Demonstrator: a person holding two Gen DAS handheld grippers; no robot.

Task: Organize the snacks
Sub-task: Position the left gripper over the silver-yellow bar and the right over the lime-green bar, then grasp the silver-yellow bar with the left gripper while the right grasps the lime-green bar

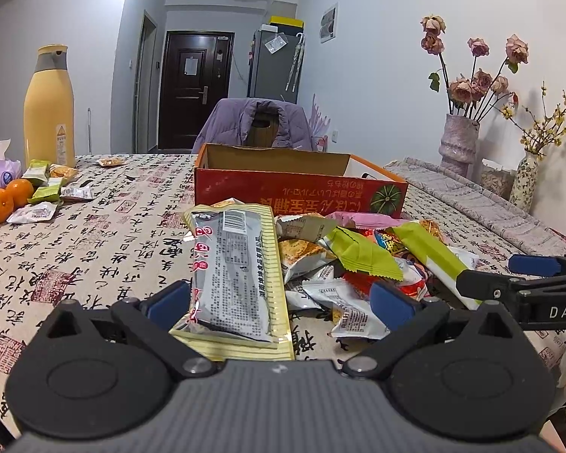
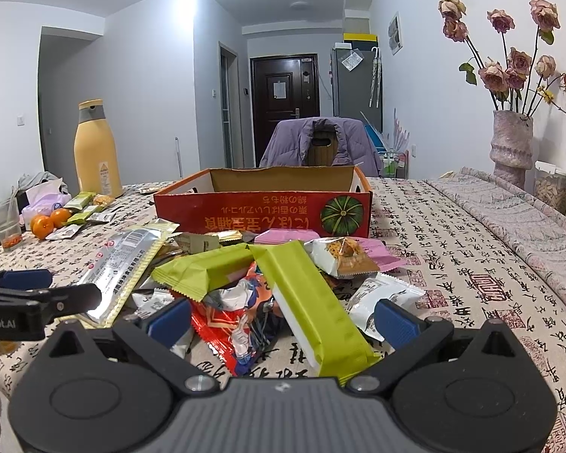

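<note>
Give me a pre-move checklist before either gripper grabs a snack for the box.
1. Left gripper open: ok, fingers wide apart.
2. Grey-yellow packet between the left fingers: ok, lying between them, not clamped.
3. Right gripper open: ok.
4. Green bar lined up for the right gripper: ok, though it lies slanted across the pile.
5. Red box open and reachable: ok, its top is open just beyond the pile.
6. Room inside the box: cannot tell, floor hidden.

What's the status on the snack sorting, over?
Left gripper open around the yellow-striped packet. Right gripper open over the green bar. Red box behind the pile, nothing blocking it.
</note>
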